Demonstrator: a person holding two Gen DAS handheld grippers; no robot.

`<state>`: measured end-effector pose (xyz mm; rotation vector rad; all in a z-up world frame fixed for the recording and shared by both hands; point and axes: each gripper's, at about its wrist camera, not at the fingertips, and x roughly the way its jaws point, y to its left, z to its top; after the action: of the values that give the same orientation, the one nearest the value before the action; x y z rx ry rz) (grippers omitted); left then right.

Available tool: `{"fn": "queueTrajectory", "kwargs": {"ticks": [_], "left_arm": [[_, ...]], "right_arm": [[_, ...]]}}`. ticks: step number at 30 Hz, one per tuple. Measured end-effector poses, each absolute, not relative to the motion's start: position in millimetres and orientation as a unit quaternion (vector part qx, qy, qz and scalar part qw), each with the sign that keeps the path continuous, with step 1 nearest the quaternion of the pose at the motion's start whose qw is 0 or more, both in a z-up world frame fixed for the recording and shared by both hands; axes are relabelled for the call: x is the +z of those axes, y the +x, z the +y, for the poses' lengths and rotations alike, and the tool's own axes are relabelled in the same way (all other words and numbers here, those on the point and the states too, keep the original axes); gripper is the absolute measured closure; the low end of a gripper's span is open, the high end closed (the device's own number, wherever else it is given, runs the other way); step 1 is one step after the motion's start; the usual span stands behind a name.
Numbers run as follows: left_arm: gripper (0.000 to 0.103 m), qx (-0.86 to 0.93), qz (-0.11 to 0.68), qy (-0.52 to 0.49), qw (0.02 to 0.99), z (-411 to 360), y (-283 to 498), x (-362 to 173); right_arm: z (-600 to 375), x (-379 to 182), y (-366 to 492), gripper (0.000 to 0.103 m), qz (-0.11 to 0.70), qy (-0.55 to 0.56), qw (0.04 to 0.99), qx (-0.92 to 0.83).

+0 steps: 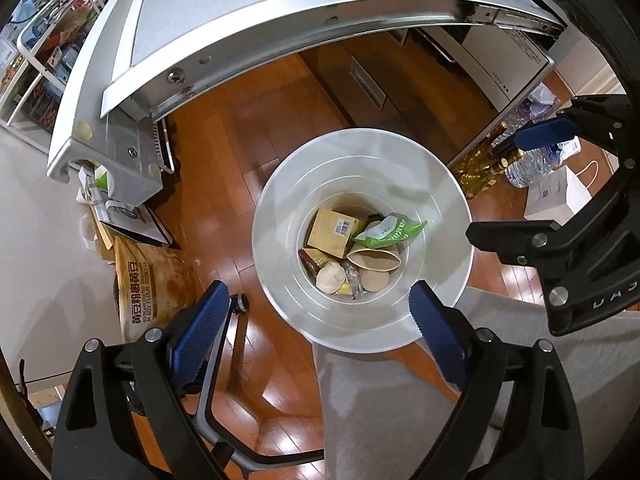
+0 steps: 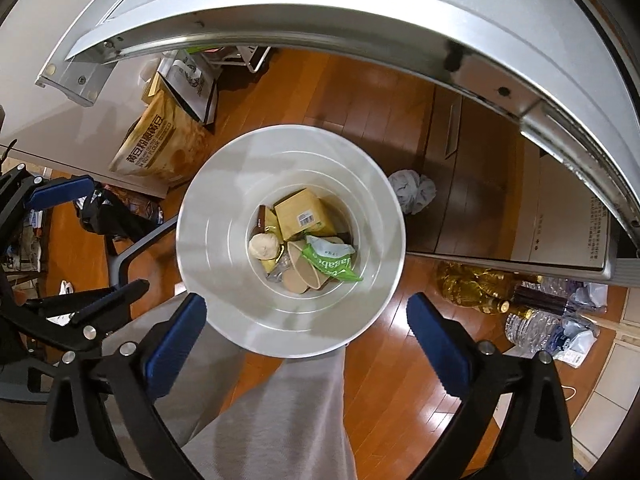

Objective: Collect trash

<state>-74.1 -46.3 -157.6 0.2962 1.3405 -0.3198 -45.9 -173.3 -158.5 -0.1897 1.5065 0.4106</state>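
Where the wooden floor [image 1: 224, 168] meets the open front of a silver table [image 1: 248, 12], seen from directly above: a white trash bin [image 1: 288, 292] [image 2: 224, 304], standing upright and already holding refuse at its bottom. Inside, packed close together: a tan cardboard box [image 1: 334, 232] [image 2: 302, 214] with a barcode label, a green-and-white snack wrapper [image 1: 390, 234] [image 2: 330, 260] lying across a brown paper cup [image 1: 374, 260] [image 2: 304, 270] tipped on its side, a pale crumpled ball [image 1: 330, 277] [image 2: 263, 246], and beside it what may be a dark brown bottle [image 1: 309, 261] [image 2: 262, 218], too shadowed to say for certain.

Hovering above the bin's near rim, pointing down: left gripper [image 1: 316, 328], blue pads spread wide with nothing between them. Likewise the right gripper [image 2: 306, 330], pads spread wide apart and holding nothing, also over the near rim. Seen at the right edge of the left-wrist view and the left edge of the right-wrist view: each gripper's neighbour, close alongside.

Below the bin, partly overlapped by its rim: a leg in grey trousers [image 1: 360, 408] [image 2: 280, 412]. Leaning against the white wall, near the bin: a brown sack printed "soy flour" [image 1: 140, 284] [image 2: 156, 148], with a dark paper bag [image 1: 136, 220] [image 2: 192, 80] just beyond it. On the bin's other side, clustered on the floor under the table edge: oil bottles [image 1: 476, 172] [image 2: 468, 284] and clear water bottles [image 1: 532, 164] [image 2: 536, 328]. Near the bin in the right-wrist view: a crumpled grey cloth [image 2: 412, 190].
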Motion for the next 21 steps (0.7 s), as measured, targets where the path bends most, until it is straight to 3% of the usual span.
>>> {"fn": "queueTrajectory", "kwargs": {"ticks": [7,15,21], "left_arm": [[0.010,-0.139,0.607,0.129,0.772,-39.2,-80.5,-140.0],[0.010,-0.129,0.550,0.089,0.820,-21.4,-82.4,-66.3],[0.005,-0.089,0.476,0.053,0.874,-9.3,-56.0,-8.8]], "right_arm": [[-175.4,-138.0,-50.6,0.005,0.669,-0.089,0.713,0.187],[-197.7,-53.6,-58.0,0.005,0.599,-0.081,0.769,0.207],[-223.3,-3.1,-31.0,0.005,0.537,0.033,0.811,0.228]]}}
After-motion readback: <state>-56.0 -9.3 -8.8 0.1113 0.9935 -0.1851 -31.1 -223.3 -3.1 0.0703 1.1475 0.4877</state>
